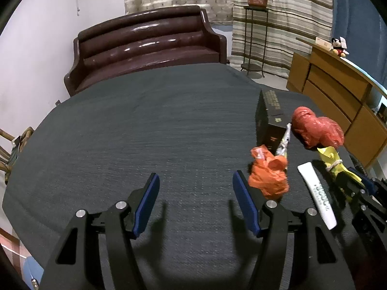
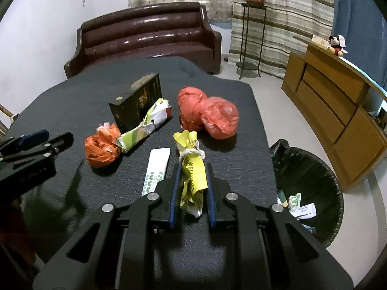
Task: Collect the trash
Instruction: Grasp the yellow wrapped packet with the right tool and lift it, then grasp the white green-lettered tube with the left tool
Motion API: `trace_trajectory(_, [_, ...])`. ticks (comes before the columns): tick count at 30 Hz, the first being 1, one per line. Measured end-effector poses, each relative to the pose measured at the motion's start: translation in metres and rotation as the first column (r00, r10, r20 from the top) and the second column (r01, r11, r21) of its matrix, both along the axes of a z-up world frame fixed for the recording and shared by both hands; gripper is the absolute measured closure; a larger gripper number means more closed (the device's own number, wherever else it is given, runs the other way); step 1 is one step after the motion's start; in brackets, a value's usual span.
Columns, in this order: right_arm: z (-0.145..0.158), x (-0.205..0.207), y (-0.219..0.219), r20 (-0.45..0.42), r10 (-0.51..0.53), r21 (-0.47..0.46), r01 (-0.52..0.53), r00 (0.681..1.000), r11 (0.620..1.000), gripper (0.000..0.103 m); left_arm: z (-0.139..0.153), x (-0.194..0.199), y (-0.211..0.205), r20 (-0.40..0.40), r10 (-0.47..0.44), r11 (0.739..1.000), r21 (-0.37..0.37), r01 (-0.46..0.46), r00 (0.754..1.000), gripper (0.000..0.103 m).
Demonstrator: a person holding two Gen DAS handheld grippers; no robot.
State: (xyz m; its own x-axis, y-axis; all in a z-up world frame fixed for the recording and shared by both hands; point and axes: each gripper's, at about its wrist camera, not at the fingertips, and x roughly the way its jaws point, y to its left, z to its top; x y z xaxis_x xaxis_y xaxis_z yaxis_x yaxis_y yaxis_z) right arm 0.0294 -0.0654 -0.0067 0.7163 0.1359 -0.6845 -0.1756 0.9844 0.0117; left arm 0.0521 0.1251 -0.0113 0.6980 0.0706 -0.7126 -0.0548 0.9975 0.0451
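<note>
Left wrist view: the left gripper [image 1: 196,203] hovers over the dark grey tablecloth [image 1: 145,133], its blue-padded fingers [image 1: 147,205] spread wide with nothing between them. Just off its right finger, at about 3 o'clock, lies a crumpled orange bag [image 1: 268,174]. Behind that, toward 1 o'clock, a dark box [image 1: 271,118] stands with a twisted green-and-white wrapper [image 1: 284,142] leaning on it, and a red bag [image 1: 314,128] bulges beside it. A white tube [image 1: 316,193] lies at 4 o'clock, next to a yellow wrapper [image 1: 333,164] caught in the right gripper [image 1: 355,188] at the frame's edge. A brown sofa [image 1: 145,48] stands beyond the table at 12 o'clock

Right wrist view: the right gripper [image 2: 192,188] is pinching the yellow wrapper [image 2: 192,169], knotted with white string, between its blue pads, just above the tablecloth [image 2: 229,159]. The white tube [image 2: 156,169] lies touching its left finger, at 10 o'clock. The orange bag [image 2: 101,147] and the green-and-white wrapper [image 2: 142,128] sit farther out at 10 o'clock, the box [image 2: 137,104] at 11, the red bag [image 2: 208,113] at 12. At 3 o'clock, beside the table, a black-lined bin [image 2: 312,181] holds paper scraps. The left gripper [image 2: 36,142] shows at 9 o'clock
</note>
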Motion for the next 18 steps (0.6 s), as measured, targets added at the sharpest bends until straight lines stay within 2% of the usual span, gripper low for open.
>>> trace_trajectory(18, [0.014, -0.024, -0.070, 0.061, -0.120, 0.041, 0.117, 0.991, 0.992, 0.084, 0.005, -0.019, -0.063, 0.012, -0.150, 0.989, 0.019, 0.150, 0.989, 0.041])
